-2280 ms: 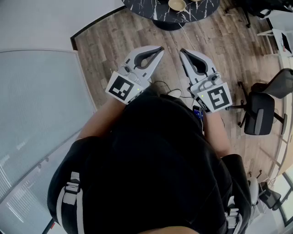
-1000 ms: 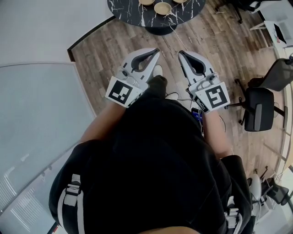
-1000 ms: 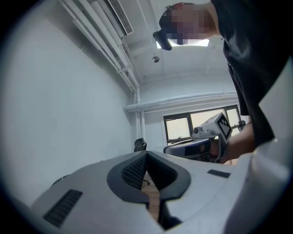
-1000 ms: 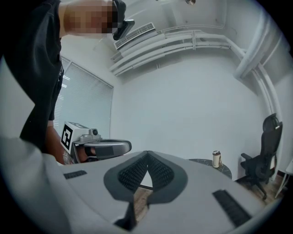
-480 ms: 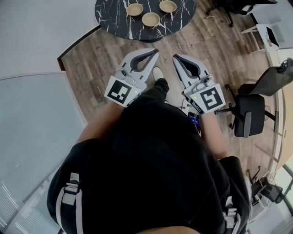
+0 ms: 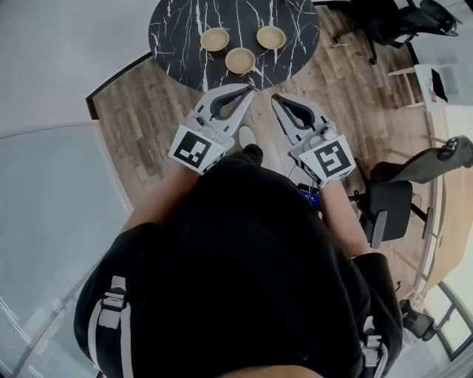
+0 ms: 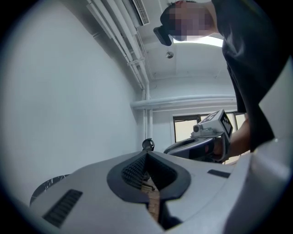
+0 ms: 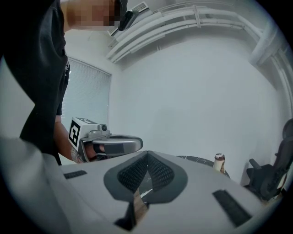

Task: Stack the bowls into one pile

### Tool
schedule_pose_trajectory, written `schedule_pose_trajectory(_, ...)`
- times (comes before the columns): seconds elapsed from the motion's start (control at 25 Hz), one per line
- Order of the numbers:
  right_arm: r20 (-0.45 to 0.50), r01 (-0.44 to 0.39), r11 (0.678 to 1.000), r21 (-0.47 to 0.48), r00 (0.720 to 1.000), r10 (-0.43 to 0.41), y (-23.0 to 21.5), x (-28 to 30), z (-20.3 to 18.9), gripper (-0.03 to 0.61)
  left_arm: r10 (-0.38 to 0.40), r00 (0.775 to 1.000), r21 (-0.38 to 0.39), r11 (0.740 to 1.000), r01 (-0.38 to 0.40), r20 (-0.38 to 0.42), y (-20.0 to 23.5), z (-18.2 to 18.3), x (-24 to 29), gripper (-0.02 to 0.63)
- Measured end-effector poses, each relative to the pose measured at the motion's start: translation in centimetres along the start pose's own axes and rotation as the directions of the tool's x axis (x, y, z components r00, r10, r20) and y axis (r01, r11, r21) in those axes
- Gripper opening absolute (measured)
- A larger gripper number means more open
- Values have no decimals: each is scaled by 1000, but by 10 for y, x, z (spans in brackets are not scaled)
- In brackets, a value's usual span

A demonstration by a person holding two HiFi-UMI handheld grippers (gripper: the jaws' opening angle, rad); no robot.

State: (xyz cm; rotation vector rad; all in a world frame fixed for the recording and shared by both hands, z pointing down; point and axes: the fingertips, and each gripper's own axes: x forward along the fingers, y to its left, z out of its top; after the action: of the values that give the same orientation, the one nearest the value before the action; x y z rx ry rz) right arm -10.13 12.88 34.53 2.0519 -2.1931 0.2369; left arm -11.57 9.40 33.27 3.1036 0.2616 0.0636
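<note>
Bowls (image 6: pixel 240 60): three, apart on marble table (image 6: pixel 177 33); left tongs (image 6: pixel 247 90), right tongs (image 6: pixel 276 99) closed.

Floor: brown wood-plank flooring (image 6: pixel 140 125), boards running diagonally. Round black marble-look table with white veining (image 6: pixel 174 44) at top of head view. Plain white wall (image 6: pixel 66 44) meets the floor along a dark skirting strip (image 6: pixel 118 76). Frosted grey glass panel (image 6: pixel 52 221) on the left. Black swivel office chair (image 6: pixel 388 210) on the right, another dark chair (image 6: pixel 399 22) top right. Left gripper view: white ceiling pipes (image 7: pixel 123 41), slatted air vent (image 7: pixel 139 11), dark-framed bright window (image 7: pixel 185 128). Right gripper view: pale window blind (image 8: pixel 87 98).
</note>
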Motion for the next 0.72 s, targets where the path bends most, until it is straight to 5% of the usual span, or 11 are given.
schedule_pose_trajectory(0.72, -113, -127, 991, -41, 986, 122, -79, 95, 1, 2, 127, 992, -15, 992, -127, 10, 115, -2, 54, 3)
